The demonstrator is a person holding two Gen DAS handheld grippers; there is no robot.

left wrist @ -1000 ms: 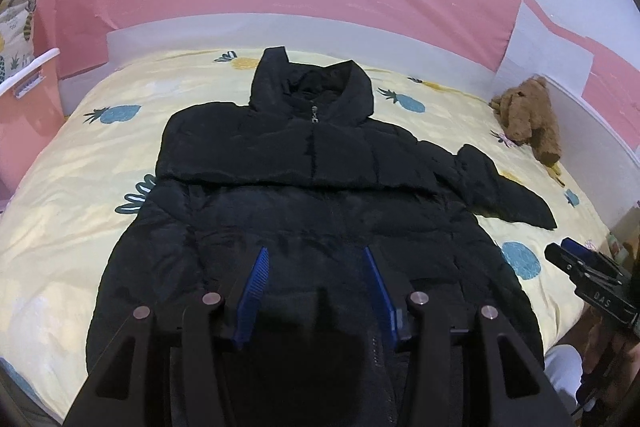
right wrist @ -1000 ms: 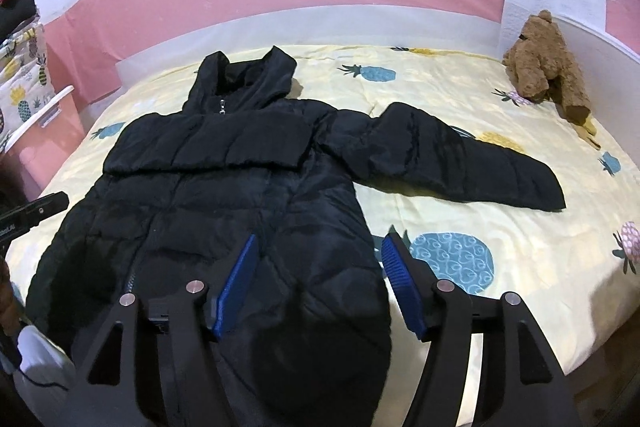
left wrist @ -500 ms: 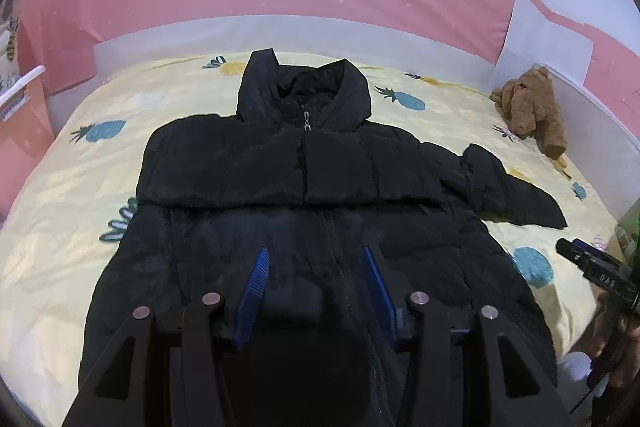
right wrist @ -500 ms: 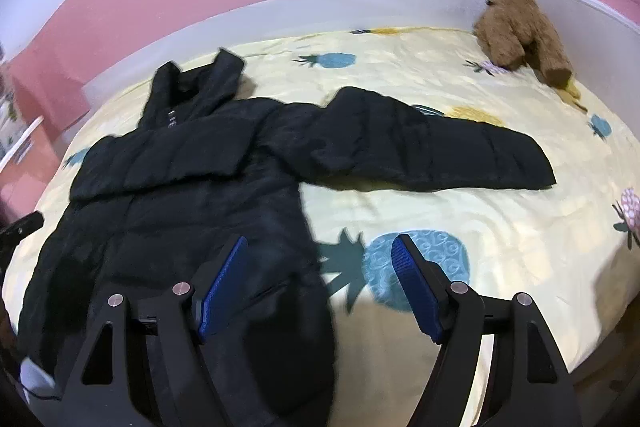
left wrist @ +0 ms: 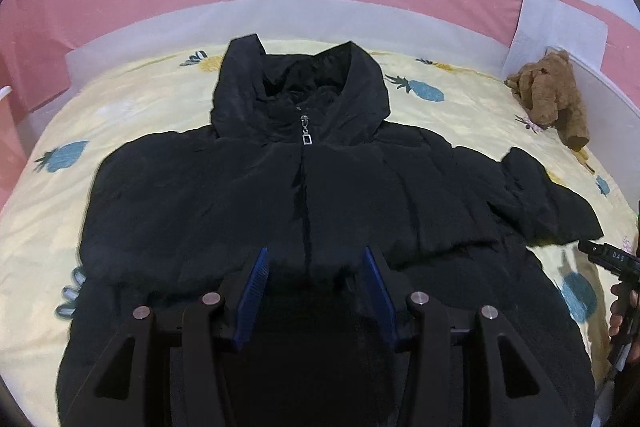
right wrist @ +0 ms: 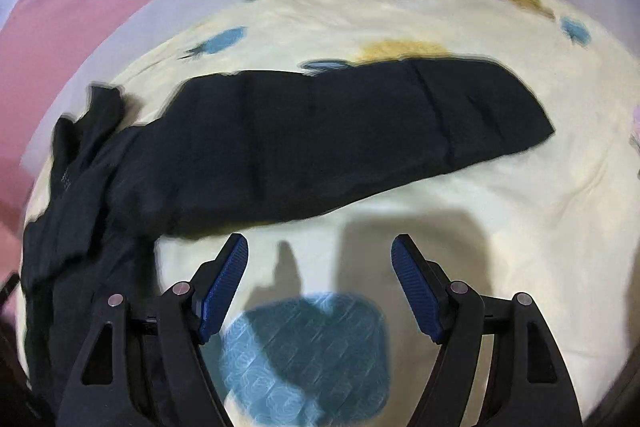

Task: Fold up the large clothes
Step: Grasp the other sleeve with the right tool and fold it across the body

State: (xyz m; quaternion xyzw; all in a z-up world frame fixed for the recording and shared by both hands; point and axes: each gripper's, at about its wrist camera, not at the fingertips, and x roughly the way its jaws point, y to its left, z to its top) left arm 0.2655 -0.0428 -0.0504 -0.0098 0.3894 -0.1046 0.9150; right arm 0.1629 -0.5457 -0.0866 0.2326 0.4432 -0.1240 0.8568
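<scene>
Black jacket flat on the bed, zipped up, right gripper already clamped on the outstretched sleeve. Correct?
Not quite. The right gripper is open over bare sheet, short of the sleeve, as the right wrist view shows. The jacket does lie flat and zipped.

Two black gripper frames are being seen, each built from angular arms with triangular cut-outs and round silver screws at the pivots. On the left gripper (left wrist: 316, 291) and the right gripper (right wrist: 320, 285) alike, ribbed blue pads (right wrist: 224, 291) are being carried on the inner faces of the fingers. At the right edge of the left wrist view, white lettering is being shown on a black gripper body, with fingers of a hand (left wrist: 620, 311) wrapped round it.
</scene>
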